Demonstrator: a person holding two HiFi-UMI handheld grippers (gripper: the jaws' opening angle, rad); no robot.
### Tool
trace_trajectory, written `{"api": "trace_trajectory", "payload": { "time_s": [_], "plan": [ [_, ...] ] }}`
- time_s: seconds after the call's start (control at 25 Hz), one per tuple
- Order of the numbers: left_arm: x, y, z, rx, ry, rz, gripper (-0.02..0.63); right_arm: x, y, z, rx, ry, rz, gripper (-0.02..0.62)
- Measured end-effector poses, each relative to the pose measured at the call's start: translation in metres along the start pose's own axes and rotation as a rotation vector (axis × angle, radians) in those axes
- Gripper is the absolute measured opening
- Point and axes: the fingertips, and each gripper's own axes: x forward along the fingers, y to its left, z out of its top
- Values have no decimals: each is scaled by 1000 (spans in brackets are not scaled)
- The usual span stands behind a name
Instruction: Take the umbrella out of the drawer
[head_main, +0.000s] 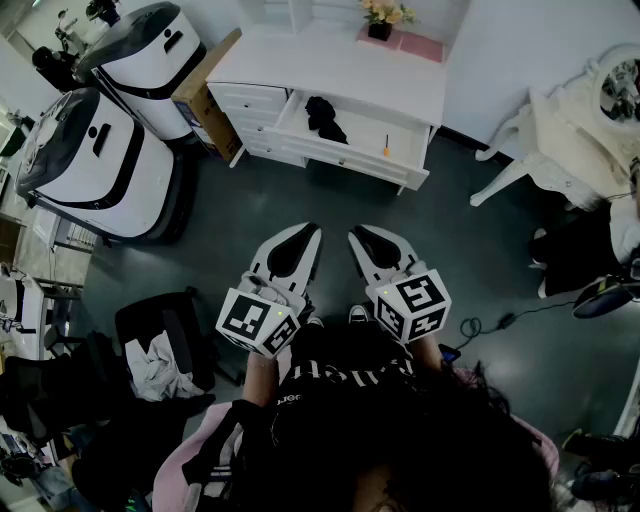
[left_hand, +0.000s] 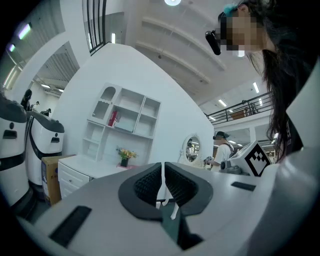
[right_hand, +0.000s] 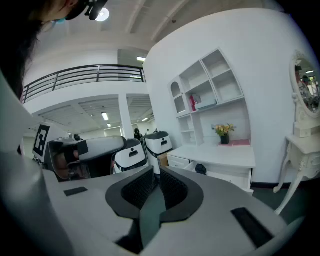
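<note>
Dark grey-green floor (head_main: 250, 205) fills the middle of the room. Nearest, the person holds both grippers side by side in front of the body, marker cubes toward the body and jaws aimed at the far furniture. The left gripper (head_main: 306, 233) is about level; its jaws are together with only a sliver of light between the pads, and nothing is in them. The right gripper (head_main: 357, 237) tips slightly downward, its jaws closed and empty too. Both are well apart from the furniture.

Farther off stands a white dresser (head_main: 262, 100) with a bare white counter (head_main: 330, 65). Its right drawer (head_main: 350, 160) is pulled open toward the person. The umbrella (head_main: 324, 118), black and folded, lies inside at the drawer's left end. Its long axis runs slantwise from far left to near right; which end is the handle cannot be made out. A small orange object (head_main: 386, 146) lies farther right in the same drawer. At the far edge of the counter sits a flower pot (head_main: 381, 18).
</note>
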Motion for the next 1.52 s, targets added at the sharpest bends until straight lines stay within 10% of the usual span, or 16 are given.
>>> {"api": "trace_trajectory", "payload": {
  "time_s": [1.0,1.52],
  "plan": [
    [66,-31,-39,-13,49,86,28,-6,-77,-10,70,14,123,67],
    [95,35,-43,-19,81,80,28,66,-97,-6,93,42,113,67]
  ]
}}
